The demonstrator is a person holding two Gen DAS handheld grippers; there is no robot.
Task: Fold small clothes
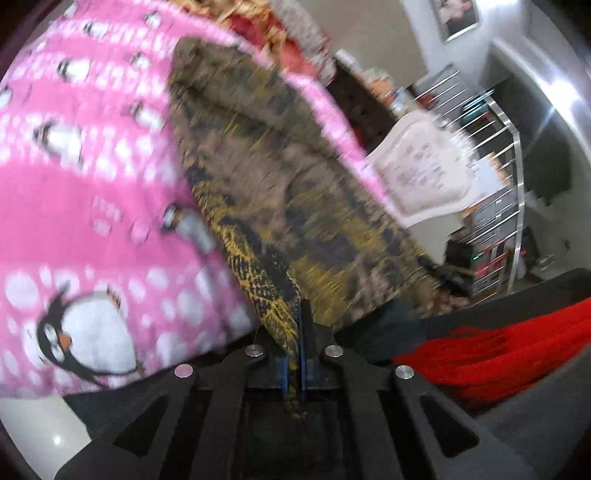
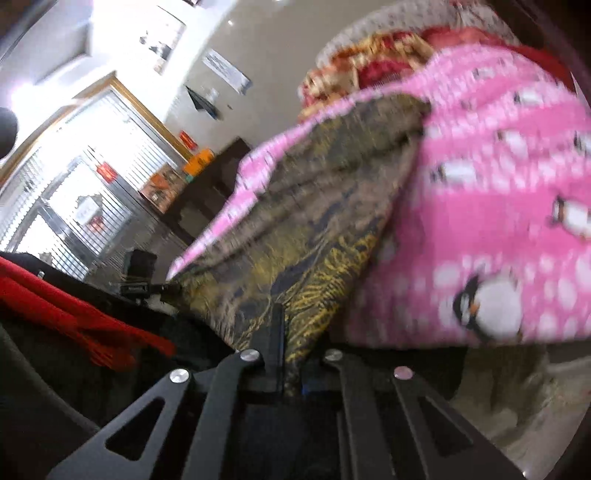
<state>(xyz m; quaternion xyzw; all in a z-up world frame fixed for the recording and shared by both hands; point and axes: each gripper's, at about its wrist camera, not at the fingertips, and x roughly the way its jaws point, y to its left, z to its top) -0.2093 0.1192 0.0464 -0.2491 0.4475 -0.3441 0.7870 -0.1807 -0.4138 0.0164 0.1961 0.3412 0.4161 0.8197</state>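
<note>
**A lived-in home interior**

Framed pictures (image 1: pixel 458 16) hang on pale walls. A steel stair railing (image 1: pixel 495 147) stands by an ornate white chair (image 1: pixel 421 173), a dark sideboard (image 2: pixel 214 184) carries boxes, and blinds cover a bright window (image 2: pixel 74 192).

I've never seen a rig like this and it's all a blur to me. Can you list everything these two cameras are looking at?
snake-print garment: one, olive, yellow and black, stretched between both grippers
penguin blanket: one, pink and white, under the garment
red fabric: one, red, on the dark surface nearby
chair: one, white, background
left gripper: one, black, shut on the garment's edge
right gripper: one, black, shut on the garment's other edge
</note>
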